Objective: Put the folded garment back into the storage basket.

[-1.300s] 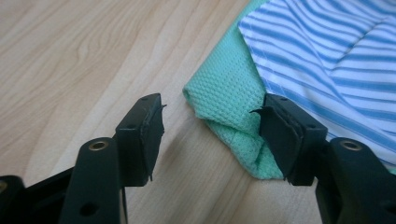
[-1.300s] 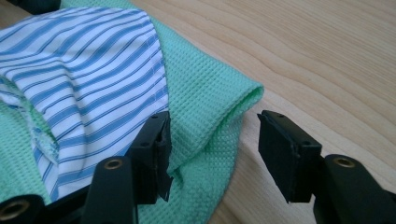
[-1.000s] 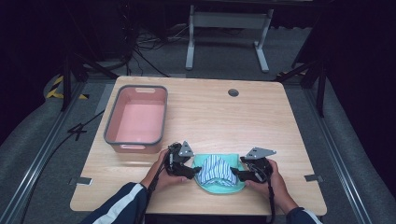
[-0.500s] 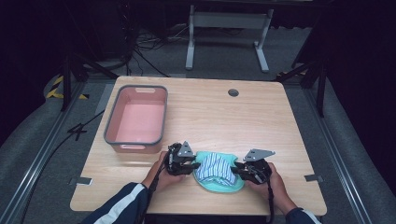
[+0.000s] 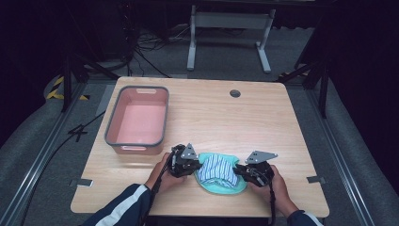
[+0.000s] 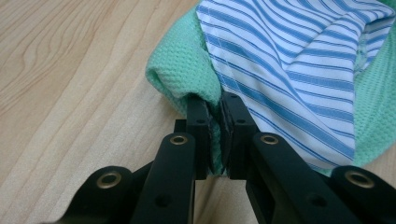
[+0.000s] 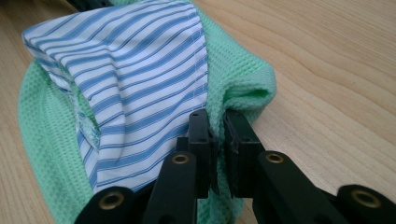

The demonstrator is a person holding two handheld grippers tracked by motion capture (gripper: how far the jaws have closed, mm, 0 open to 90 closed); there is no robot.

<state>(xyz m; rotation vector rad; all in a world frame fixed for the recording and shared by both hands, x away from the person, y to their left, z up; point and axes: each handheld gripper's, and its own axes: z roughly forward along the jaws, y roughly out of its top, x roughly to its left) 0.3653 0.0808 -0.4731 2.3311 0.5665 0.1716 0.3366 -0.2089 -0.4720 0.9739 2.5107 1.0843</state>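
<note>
Our fingers on the left gripper (image 6: 218,126) and right gripper (image 7: 217,135) have just closed, each pinching an edge of the green cloth (image 5: 221,188), which lies under the striped cloth (image 5: 217,168) on the surface (image 5: 226,117) near the pink bin (image 5: 139,120).

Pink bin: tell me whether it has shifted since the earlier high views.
No. The pink bin sits at the same spot, equally far from the table's left edge and the round hole as before.

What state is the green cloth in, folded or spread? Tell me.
Folded: the green cloth lies bunched, its doubled edges pinched by the left hand-held gripper and right hand-held gripper.
</note>
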